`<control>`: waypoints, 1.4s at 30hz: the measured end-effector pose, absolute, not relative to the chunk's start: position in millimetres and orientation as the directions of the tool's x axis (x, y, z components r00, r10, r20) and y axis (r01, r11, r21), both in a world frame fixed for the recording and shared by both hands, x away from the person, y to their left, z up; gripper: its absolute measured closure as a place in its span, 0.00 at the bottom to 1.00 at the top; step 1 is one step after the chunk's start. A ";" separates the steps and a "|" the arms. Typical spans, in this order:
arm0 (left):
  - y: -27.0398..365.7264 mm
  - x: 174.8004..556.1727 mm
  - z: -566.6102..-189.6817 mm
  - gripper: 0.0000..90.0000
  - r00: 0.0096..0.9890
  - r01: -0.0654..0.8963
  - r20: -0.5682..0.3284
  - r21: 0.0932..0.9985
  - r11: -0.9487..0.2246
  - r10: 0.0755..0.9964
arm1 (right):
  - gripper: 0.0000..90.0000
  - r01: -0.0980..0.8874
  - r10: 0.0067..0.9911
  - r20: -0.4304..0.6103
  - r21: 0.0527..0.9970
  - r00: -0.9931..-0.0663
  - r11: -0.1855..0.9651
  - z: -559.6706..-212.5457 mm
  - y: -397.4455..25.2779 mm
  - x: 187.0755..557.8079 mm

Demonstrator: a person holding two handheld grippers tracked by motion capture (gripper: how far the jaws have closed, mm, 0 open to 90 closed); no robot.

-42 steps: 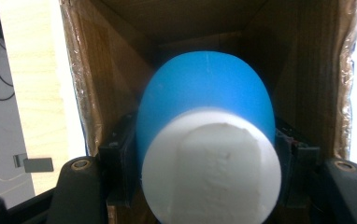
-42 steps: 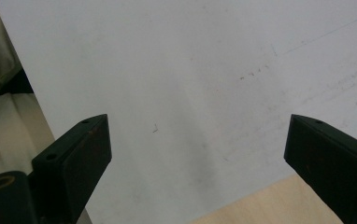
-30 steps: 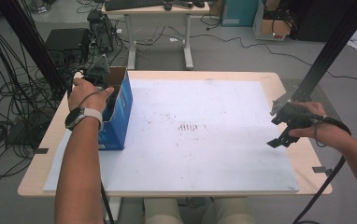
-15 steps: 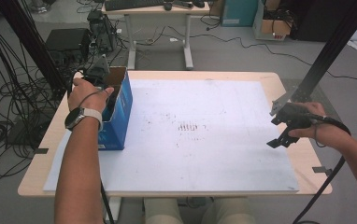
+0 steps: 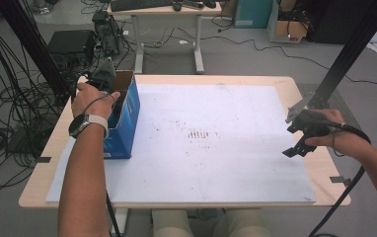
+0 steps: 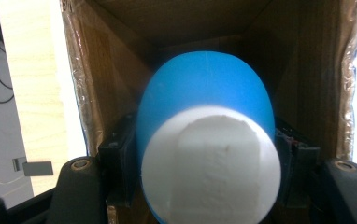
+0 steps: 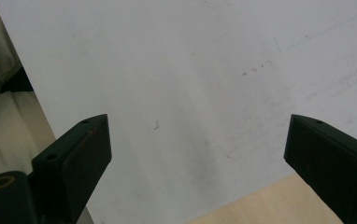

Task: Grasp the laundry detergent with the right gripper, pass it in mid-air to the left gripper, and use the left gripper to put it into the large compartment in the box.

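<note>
Tongs on the right hang wide apart, released, above the white board at the counter's near right. Farther left, left tongs clench a blue-and-white rounded foam object inside the open brown cardboard box.
</note>
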State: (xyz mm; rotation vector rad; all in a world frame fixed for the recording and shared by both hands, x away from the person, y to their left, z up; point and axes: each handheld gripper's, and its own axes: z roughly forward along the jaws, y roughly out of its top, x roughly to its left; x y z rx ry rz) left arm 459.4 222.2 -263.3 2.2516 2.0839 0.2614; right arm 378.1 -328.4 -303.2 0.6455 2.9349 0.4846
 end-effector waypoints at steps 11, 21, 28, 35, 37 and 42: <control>223.8 459.4 -264.1 0.39 0.072 0.984 0.075 0.160 -0.083 0.995 | 0.08 0.389 0.418 -0.025 0.322 -0.908 0.863 -305.6 -328.0 378.0; 223.9 458.7 -265.5 0.31 0.081 0.982 0.061 0.168 -0.090 0.995 | 0.08 0.390 0.418 -0.021 0.319 -0.908 0.864 -306.8 -329.2 377.4; 228.5 455.9 -256.3 0.26 0.090 0.978 0.041 0.187 -0.096 0.995 | 0.08 0.385 0.413 -0.022 0.316 -0.910 0.867 -306.3 -327.0 377.4; 230.3 453.3 -250.3 0.19 0.095 0.974 0.013 0.207 -0.096 0.995 | 0.08 0.383 0.410 -0.020 0.318 -0.912 0.867 -305.7 -324.6 376.7; 232.1 452.4 -247.1 0.16 0.100 0.971 0.011 0.216 -0.100 0.995 | 0.08 0.382 0.410 -0.022 0.318 -0.912 0.868 -305.1 -324.5 376.4; 231.9 449.9 -235.9 0.13 0.122 0.963 0.015 0.240 -0.122 0.992 | 0.08 0.385 0.413 -0.025 0.318 -0.910 0.867 -303.5 -325.4 375.6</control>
